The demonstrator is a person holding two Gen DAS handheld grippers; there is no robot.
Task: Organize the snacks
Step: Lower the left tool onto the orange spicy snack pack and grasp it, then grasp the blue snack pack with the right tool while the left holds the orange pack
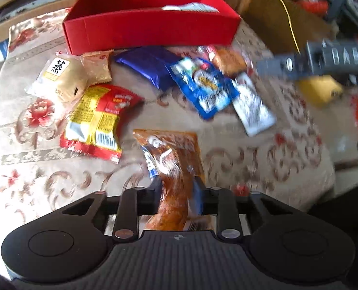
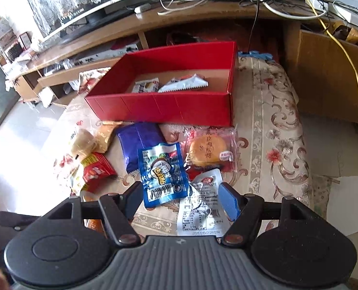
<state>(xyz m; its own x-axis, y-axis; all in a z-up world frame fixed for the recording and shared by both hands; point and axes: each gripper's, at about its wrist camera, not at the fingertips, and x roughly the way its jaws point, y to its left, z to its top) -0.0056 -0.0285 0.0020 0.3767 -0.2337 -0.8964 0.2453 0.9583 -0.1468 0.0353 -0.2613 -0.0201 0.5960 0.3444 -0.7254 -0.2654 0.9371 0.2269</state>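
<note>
My left gripper [image 1: 177, 188] is shut on an orange snack packet [image 1: 171, 154], which sticks out forward between its fingers above the floral cloth. A red box [image 1: 150, 31] stands open just beyond the pile of snacks. In the right wrist view the red box [image 2: 159, 107] holds two light packets [image 2: 146, 87] [image 2: 183, 83]. My right gripper [image 2: 180, 191] is open and hovers over a blue packet [image 2: 162, 171] and a white packet [image 2: 200, 207], touching neither. A round cake in a clear wrapper [image 2: 209, 149] and a purple packet [image 2: 140, 140] lie between it and the box.
A red-and-yellow packet [image 1: 99, 120] and a pale bun packet [image 1: 58, 79] lie to the left on the floral cloth [image 1: 239, 164]. Behind the box runs a wooden TV bench [image 2: 203, 17] strewn with cables. A blurred grey tool part [image 1: 324, 60] crosses the upper right.
</note>
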